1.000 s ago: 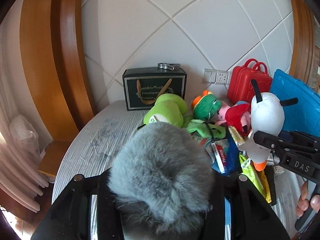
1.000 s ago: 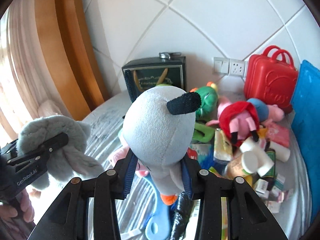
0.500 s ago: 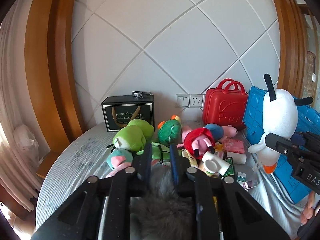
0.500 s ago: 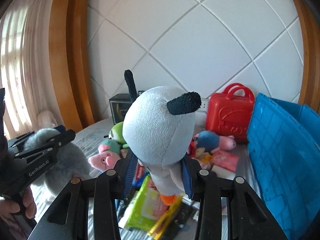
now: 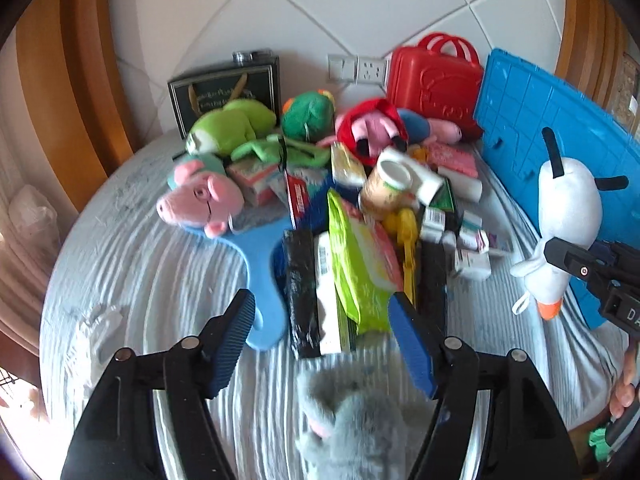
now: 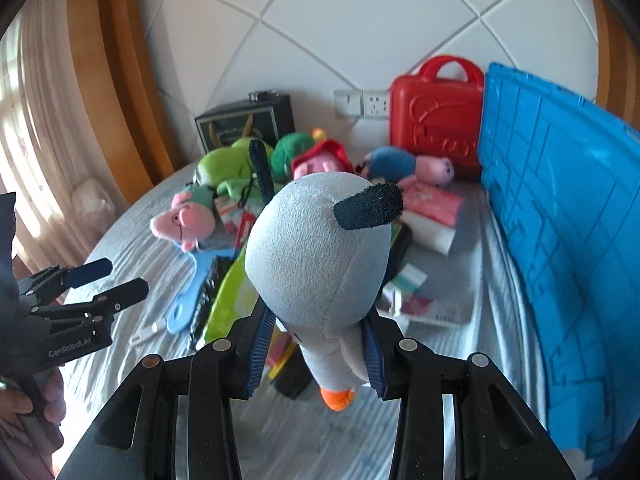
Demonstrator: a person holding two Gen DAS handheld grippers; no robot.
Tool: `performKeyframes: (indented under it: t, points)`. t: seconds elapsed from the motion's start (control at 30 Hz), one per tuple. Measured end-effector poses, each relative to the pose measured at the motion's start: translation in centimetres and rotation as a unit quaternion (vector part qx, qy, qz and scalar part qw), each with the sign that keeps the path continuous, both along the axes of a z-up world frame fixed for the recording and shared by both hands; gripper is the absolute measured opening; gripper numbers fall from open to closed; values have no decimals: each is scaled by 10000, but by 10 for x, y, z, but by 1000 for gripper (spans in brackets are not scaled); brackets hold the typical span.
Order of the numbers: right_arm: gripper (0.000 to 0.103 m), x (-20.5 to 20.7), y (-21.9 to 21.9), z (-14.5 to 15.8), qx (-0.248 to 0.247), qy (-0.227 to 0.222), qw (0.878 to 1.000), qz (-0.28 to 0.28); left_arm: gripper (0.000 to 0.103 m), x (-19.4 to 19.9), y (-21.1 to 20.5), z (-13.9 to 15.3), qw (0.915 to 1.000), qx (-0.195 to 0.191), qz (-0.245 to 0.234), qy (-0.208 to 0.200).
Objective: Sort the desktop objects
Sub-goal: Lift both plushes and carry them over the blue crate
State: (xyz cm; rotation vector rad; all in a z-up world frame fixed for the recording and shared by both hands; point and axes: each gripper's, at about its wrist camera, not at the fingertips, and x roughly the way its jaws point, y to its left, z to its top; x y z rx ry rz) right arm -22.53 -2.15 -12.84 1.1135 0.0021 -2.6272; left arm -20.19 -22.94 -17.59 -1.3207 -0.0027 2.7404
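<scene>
My left gripper (image 5: 322,316) is open and empty; it also shows at the left of the right wrist view (image 6: 106,280). A grey furry plush (image 5: 352,432) lies on the table just below and between its fingers, free of them. My right gripper (image 6: 316,328) is shut on a white plush with black ears and an orange beak (image 6: 320,256), held above the table. That plush also shows at the right of the left wrist view (image 5: 564,216). A pile of plush toys, packets and boxes (image 5: 352,216) covers the table's middle.
A blue crate lid (image 6: 560,240) stands along the right side. A red case (image 6: 436,108) and a dark box (image 6: 244,124) stand against the back wall. A pink pig plush (image 5: 200,200) and a blue hand mirror (image 5: 264,272) lie left of the pile.
My left gripper has opened and let go of the grey furry plush, which now lies on the table below it. The right gripper still holds the white plush, now lower.
</scene>
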Motion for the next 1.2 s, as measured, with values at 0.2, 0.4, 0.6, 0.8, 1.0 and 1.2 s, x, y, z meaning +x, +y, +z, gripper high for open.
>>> performKeyframes:
  t: [0.2, 0.4, 0.6, 0.8, 1.0, 1.2]
  points:
    - [40, 25, -5, -45, 120, -493, 9984, -234, 68, 34, 7, -58, 9946, 158, -515, -893]
    - [40, 54, -23, -71, 66, -771, 9960, -442, 68, 55, 20, -96, 9842, 107, -912, -1515]
    - [40, 69, -35, -89, 223, -948, 9937, -559, 42, 55, 29, -116, 9836, -162, -1090, -1431]
    - [40, 71, -32, -75, 268, -792, 9941, -688, 33, 47, 28, -96, 9867, -115, -1185, -1108]
    - [40, 70, -32, -50, 294, -483, 9954, -775, 33, 49, 33, -39, 9911, -271, -1298, -89]
    - [40, 71, -28, -4, 298, 72, 9954, -909, 33, 47, 35, 32, 9889, -182, -1148, 923]
